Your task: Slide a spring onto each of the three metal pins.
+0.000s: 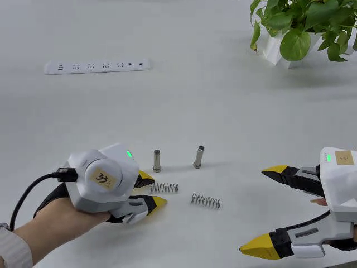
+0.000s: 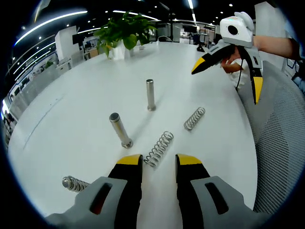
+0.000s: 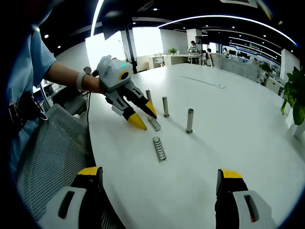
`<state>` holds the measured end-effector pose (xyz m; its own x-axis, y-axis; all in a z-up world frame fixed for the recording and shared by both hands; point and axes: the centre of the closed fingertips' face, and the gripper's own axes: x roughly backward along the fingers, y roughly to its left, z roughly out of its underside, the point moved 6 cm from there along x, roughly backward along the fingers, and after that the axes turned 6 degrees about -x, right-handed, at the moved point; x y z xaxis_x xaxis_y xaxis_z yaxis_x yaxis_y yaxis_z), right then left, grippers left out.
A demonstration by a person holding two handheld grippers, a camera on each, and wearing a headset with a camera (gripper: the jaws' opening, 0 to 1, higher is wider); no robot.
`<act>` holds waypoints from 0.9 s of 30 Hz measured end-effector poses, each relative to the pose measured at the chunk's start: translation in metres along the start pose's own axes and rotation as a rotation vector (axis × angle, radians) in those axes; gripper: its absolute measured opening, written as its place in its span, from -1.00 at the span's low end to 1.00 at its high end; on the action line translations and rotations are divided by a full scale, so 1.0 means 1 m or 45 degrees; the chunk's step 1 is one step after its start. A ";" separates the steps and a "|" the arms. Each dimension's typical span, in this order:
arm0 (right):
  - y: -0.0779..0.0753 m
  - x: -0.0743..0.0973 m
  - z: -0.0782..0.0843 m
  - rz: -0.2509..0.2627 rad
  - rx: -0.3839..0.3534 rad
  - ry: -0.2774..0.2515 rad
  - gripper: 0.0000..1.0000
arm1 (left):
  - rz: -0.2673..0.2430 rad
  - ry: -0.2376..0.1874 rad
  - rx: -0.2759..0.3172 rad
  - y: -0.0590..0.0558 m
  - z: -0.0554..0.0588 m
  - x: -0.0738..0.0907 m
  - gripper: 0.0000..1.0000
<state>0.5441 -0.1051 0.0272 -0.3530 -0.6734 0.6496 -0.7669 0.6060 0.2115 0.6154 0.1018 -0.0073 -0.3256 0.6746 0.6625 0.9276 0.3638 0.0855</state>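
Two steel pins stand upright on the white table. One loose spring lies flat just ahead of my left gripper, which is open, its yellow tips to either side of the spring's near end. A second spring lies free to its right. In the left gripper view a third pin stands at the lower left with a spring around it. My right gripper is wide open and holds nothing, well to the right of the springs.
A white power strip lies at the far left of the table. A potted green plant stands at the far right corner. A grey mesh chair is beside the table edge.
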 end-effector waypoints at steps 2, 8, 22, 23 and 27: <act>0.000 0.000 0.001 0.000 0.000 0.005 0.99 | 0.009 0.016 -0.014 -0.001 -0.001 -0.001 -0.58; 0.001 0.000 0.001 -0.001 -0.008 -0.002 0.99 | 0.020 0.062 -0.021 0.000 -0.003 -0.001 -0.67; 0.002 0.000 0.000 0.000 -0.011 0.002 0.99 | 0.072 0.187 -0.163 -0.001 -0.008 0.000 -0.81; 0.002 0.000 0.000 -0.001 -0.010 0.002 0.99 | 0.077 0.201 -0.179 -0.001 -0.008 0.000 -0.81; 0.002 -0.001 0.000 -0.002 -0.011 0.001 0.99 | 0.107 0.246 -0.253 -0.003 -0.009 0.000 -0.83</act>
<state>0.5425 -0.1032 0.0274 -0.3512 -0.6742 0.6497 -0.7628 0.6084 0.2191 0.6142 0.0944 -0.0007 -0.2227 0.5554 0.8012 0.9738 0.1661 0.1556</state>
